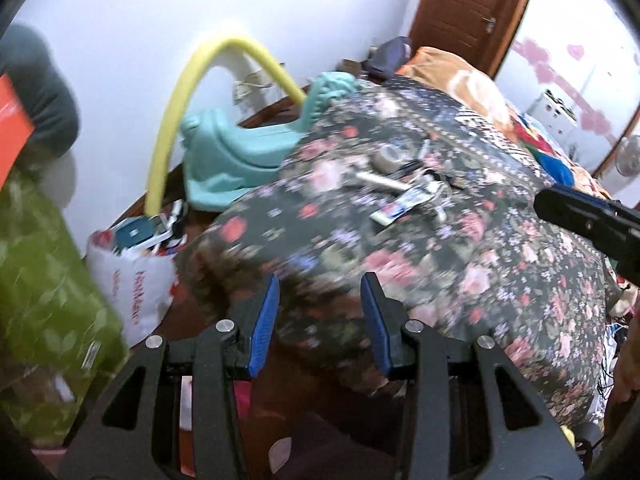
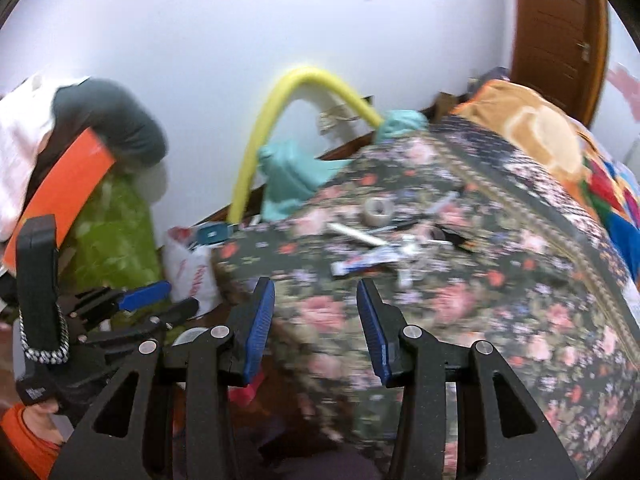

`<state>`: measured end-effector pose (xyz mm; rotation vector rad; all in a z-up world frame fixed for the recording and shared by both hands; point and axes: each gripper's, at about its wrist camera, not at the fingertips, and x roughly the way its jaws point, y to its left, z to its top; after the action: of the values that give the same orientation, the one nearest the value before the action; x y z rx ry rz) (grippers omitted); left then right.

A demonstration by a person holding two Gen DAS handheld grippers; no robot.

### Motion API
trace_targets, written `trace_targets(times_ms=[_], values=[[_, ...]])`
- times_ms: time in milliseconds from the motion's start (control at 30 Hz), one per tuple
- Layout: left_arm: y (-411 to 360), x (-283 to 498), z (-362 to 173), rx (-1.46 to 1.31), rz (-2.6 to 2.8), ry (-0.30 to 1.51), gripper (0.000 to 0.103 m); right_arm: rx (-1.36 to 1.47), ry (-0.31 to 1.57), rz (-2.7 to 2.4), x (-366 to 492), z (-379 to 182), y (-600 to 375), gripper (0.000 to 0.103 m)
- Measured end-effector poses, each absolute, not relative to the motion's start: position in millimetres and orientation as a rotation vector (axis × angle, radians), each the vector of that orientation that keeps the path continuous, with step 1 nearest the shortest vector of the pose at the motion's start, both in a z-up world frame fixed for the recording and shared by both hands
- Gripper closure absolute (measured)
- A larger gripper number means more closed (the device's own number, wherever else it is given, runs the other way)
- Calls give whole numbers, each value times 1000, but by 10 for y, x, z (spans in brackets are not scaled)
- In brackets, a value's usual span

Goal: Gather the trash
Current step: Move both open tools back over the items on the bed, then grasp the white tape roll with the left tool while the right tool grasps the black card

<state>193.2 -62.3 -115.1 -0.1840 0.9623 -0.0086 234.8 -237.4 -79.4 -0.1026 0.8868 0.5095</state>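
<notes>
A small pile of litter lies on the dark floral bedspread (image 1: 460, 280): a grey tape roll (image 1: 390, 158), a white stick (image 1: 380, 182), a flattened white and blue tube (image 1: 404, 204) and some thin bits. The right wrist view shows the same tape roll (image 2: 378, 211), stick (image 2: 358, 236) and tube (image 2: 362, 263). My left gripper (image 1: 320, 320) hangs open over the near corner of the bed, nothing between its blue pads. My right gripper (image 2: 316, 324) is open too, short of the litter. The left gripper (image 2: 164, 300) shows in the right wrist view, low on the left.
A white plastic bag (image 1: 132, 280) stuffed with packaging stands on the floor beside the bed. A yellow foam tube (image 1: 180, 100) arches over a teal plastic toy (image 1: 232, 160). A green leafy bundle (image 1: 44, 288) is at left. A brown door (image 1: 468, 4) stands at the back.
</notes>
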Motion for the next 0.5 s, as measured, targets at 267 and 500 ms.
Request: trace_targets(times_ms=[267,500], values=[[-1052,2583,-1177,-141,-100,960,61,-77,905,423,2756,-973,-2942,64],[-1249,3166,-1345,-124,-119,977,57,-104,908,398,3384,-1245,-3227,48]])
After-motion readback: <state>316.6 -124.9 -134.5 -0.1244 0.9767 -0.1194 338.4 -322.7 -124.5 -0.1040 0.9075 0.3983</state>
